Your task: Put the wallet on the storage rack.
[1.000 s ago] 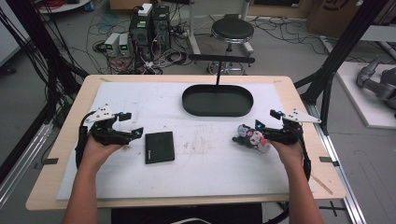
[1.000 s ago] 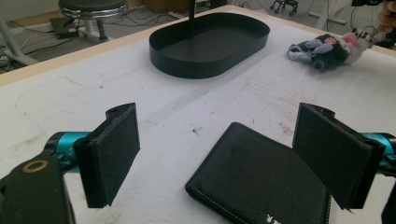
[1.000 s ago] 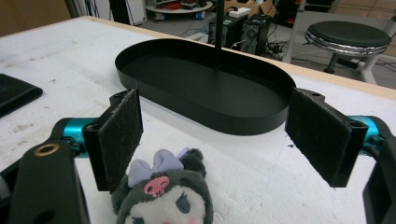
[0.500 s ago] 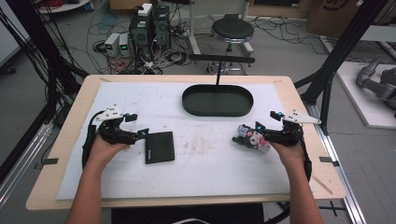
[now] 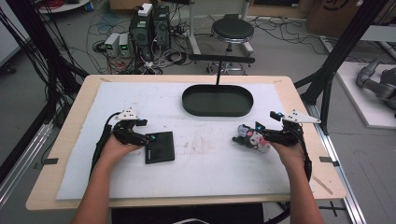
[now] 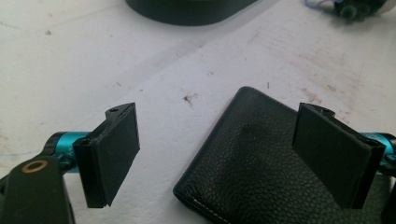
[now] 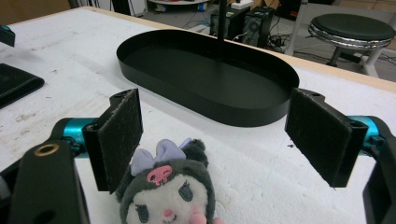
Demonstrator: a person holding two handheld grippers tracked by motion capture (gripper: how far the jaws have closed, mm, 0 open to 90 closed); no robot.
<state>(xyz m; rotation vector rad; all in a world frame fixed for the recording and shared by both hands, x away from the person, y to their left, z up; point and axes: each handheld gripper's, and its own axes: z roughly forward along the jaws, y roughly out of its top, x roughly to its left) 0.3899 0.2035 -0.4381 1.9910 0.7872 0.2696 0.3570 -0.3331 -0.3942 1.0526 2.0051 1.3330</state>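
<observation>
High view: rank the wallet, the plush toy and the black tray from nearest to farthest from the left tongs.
1. wallet: just right of the left tongs, at their tips.
2. black tray: farther back, toward the table's far edge.
3. plush toy: across the table, by the right tongs.

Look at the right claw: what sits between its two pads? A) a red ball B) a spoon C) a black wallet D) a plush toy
D: in the right gripper view the plush toy, dark grey with a purple bow, lies between the open pads of the right claw, not yet squeezed.
</observation>
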